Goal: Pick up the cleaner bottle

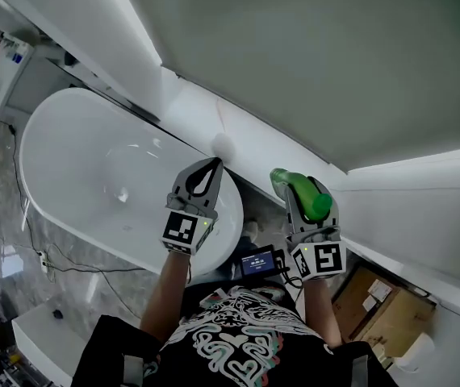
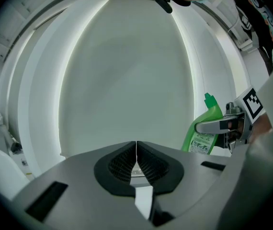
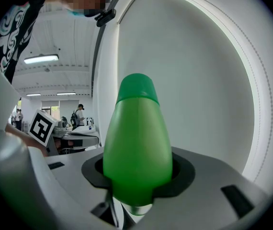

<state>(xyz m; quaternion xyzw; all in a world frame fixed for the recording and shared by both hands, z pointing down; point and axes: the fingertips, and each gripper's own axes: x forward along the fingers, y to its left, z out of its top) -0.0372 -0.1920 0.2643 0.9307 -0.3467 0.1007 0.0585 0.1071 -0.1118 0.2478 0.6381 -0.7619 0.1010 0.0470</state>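
The cleaner bottle (image 1: 303, 192) is green with a green cap, and my right gripper (image 1: 304, 193) is shut on its body, holding it in the air before a white wall. In the right gripper view the bottle (image 3: 137, 143) fills the space between the jaws, cap pointing away. From the left gripper view it (image 2: 204, 131) stands upright at the right, its printed label showing. My left gripper (image 1: 208, 170) hangs beside it on the left, apart from it. Its jaws (image 2: 136, 146) are shut with their ribbed pads together and nothing between them.
A white oval bathtub (image 1: 69, 164) lies below at the left, with cables (image 1: 69, 264) on the marble floor beside it. A small device with a lit screen (image 1: 260, 262) sits low between the arms. A cardboard box (image 1: 379, 301) stands at the lower right. A white wall fills the space ahead.
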